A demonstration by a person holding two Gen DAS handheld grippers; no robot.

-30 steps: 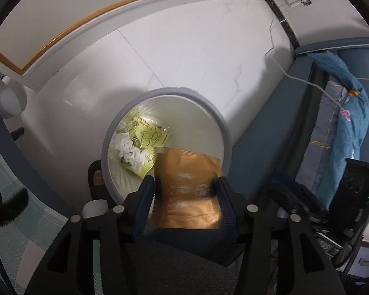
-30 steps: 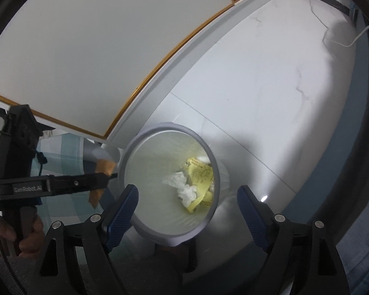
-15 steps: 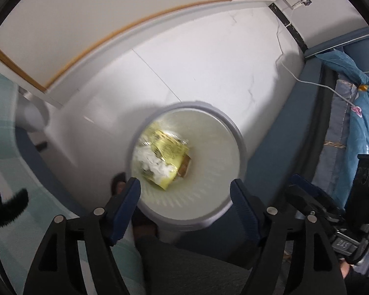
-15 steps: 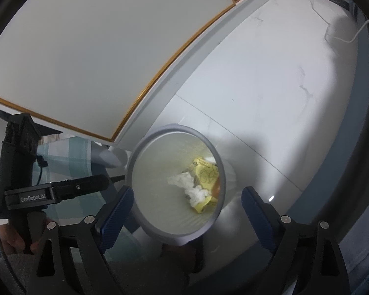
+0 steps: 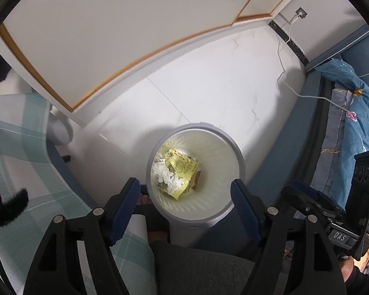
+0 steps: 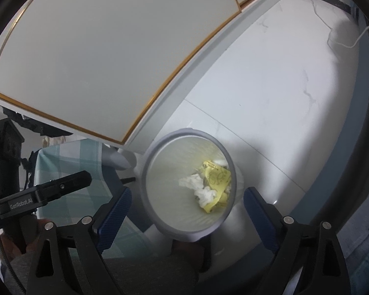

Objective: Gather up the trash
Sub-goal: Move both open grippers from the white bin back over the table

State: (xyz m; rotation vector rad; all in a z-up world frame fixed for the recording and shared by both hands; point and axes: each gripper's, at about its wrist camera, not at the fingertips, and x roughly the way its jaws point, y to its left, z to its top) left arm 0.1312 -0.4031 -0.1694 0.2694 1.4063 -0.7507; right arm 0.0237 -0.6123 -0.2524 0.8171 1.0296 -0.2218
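A round bin with a grey rim [image 5: 196,125] stands on the white floor, below both grippers. Inside it lie a yellow wrapper [image 5: 182,164], crumpled white tissue [image 5: 164,177] and a brown packet [image 5: 198,178] half under the wrapper. My left gripper [image 5: 184,183] hangs over the bin's near side, open, with nothing between its blue pads. The right wrist view shows the same bin [image 6: 184,130], the wrapper [image 6: 216,179] and the tissue [image 6: 199,186]. My right gripper [image 6: 188,191] is open and empty above the bin's near rim. The left gripper's black body [image 6: 49,194] shows at the left.
A white cabinet door with gold trim [image 5: 110,36] stands behind the bin. A teal checked cloth [image 5: 17,159] lies to the left. Blue bedding [image 5: 351,113] and a white cable [image 5: 295,91] are on the right. A person's grey trouser leg [image 5: 196,265] is just below the grippers.
The left gripper opened and let go of the brown packet, which now lies in the bin. It then rose and tilted further down. The right gripper widened slightly and lifted a little.
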